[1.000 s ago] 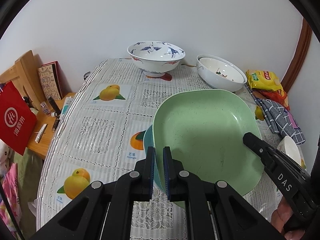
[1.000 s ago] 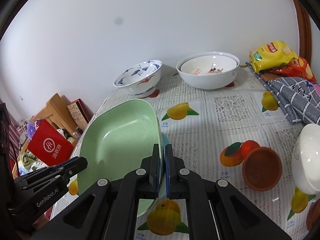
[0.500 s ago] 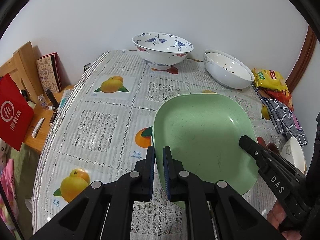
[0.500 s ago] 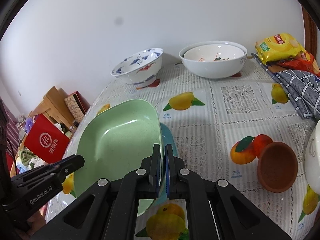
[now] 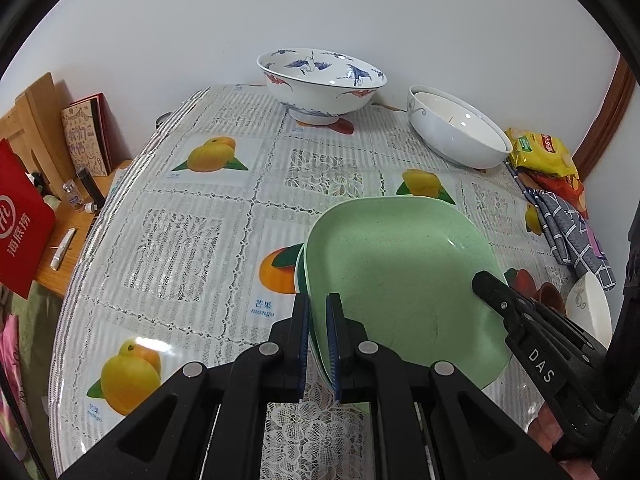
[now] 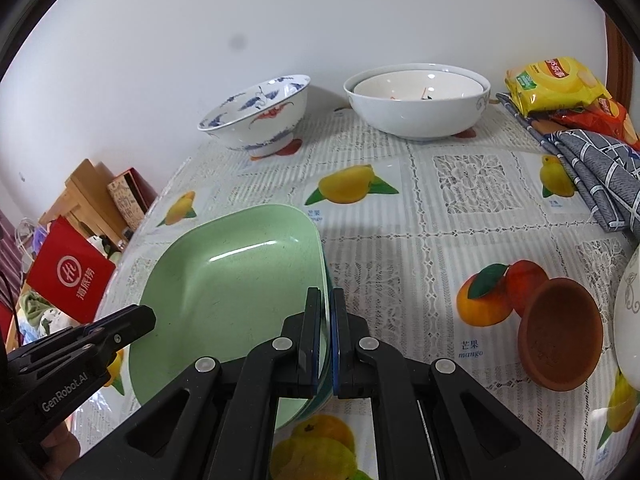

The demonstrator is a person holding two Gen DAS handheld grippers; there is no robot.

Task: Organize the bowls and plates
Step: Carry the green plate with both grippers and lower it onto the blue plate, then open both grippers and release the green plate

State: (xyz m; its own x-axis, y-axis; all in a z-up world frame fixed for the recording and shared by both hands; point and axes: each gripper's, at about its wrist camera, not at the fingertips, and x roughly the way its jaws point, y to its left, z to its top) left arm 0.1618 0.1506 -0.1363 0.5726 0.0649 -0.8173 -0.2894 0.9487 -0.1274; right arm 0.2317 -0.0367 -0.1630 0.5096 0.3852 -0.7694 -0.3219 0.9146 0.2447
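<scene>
White wall behind, fruit-print lace cloth over the worktop (image 5: 192, 240), and we have both grippers locked on the same stack. Our left gripper (image 5: 318, 344) has its jaws closed tight on the near-left rim of the green plate (image 5: 400, 280); our right gripper (image 6: 326, 340) clamps the opposite rim, jaws squeezed just as narrow. A teal plate (image 6: 327, 280) peeks out just beneath the green one, nested under it, and both rims sit between the pads. From the left wrist view, the right gripper shows at four o'clock, across the plate; from the right wrist view, the left one shows at eight o'clock. Whether the stack touches the cloth or hangs just above it, we cannot tell.

At twelve o'clock in the left view stands the blue-and-white crane bowl (image 5: 320, 80), upright near the wall. At two o'clock sit the nested white bowls (image 5: 456, 132), one inside the other. Beyond them, snack bags (image 5: 544, 152) and a folded grey checked cloth (image 5: 568, 228) lie along the right edge. In the right view at four o'clock, a small brown clay bowl (image 6: 560, 332) lies tilted on its side beside a white bowl (image 6: 628, 320) at the frame edge. A red bag (image 5: 20, 220) stands off the worktop at nine o'clock.
</scene>
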